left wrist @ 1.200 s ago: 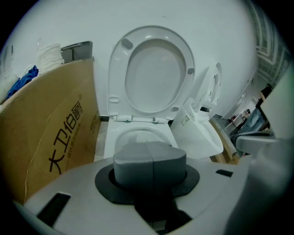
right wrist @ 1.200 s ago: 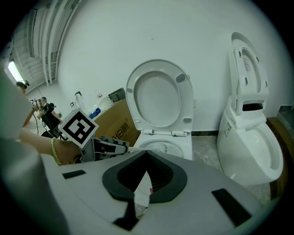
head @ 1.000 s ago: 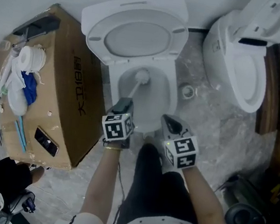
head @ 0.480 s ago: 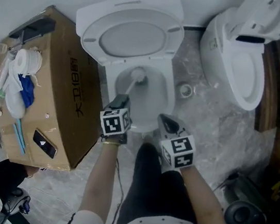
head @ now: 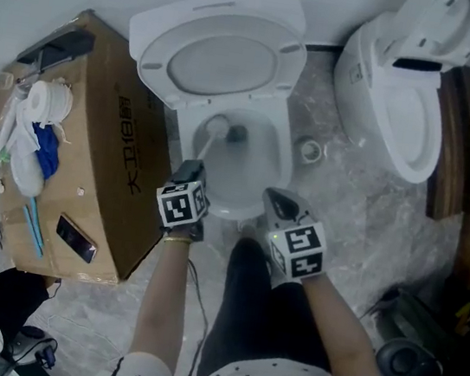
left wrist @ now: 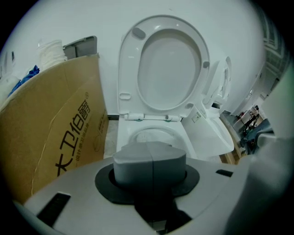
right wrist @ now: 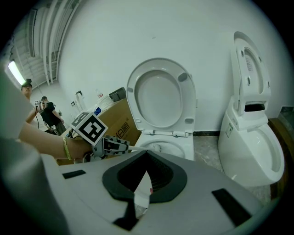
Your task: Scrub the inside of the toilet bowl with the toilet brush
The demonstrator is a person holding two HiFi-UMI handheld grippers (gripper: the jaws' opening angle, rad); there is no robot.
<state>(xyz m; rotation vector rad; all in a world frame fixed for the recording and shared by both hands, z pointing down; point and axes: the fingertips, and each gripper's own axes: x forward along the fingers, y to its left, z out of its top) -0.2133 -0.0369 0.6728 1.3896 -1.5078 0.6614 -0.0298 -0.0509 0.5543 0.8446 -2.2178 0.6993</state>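
Head view. Left gripper (head: 191, 172) clamped tight on the thin white handle of the white toilet brush (head: 210, 140), at the near-left rim of the open white ceramic toilet bowl (head: 255, 199). Handle slanting up and away from the jaws into the bowl. Round bristle head low inside, toward the back left wall. White oval seat and lid (head: 223, 60) tipped up against the wall behind. Right gripper (head: 283, 206) just beside the bowl's front edge, apart from the brush, over a dark trouser leg (head: 246, 316). Tall brown cardboard box (head: 116, 134) with black lettering just beside the bowl on its left, carrying a white paper roll (head: 49, 98), a blue cloth (head: 47, 155) and a black phone (head: 77, 238). Second white toilet (head: 404, 112) well to the right, seat raised, on mottled grey floor (head: 346, 208).

Left gripper view. Grey jaw pads pressed flat together, a single seam down the middle. Brush not visible, hidden below them. Bowl rim (left wrist: 154, 134) straight ahead, just past the jaw tips, box (left wrist: 55, 124) at left.

Right gripper view. Black ribbed jaws parted by a narrow wedge of a gap, nothing pinched that can be made out, only a white sliver showing through. Left gripper (right wrist: 104, 146) at left, its white handle (right wrist: 131, 148) reaching from the jaws toward the bowl (right wrist: 167, 148).
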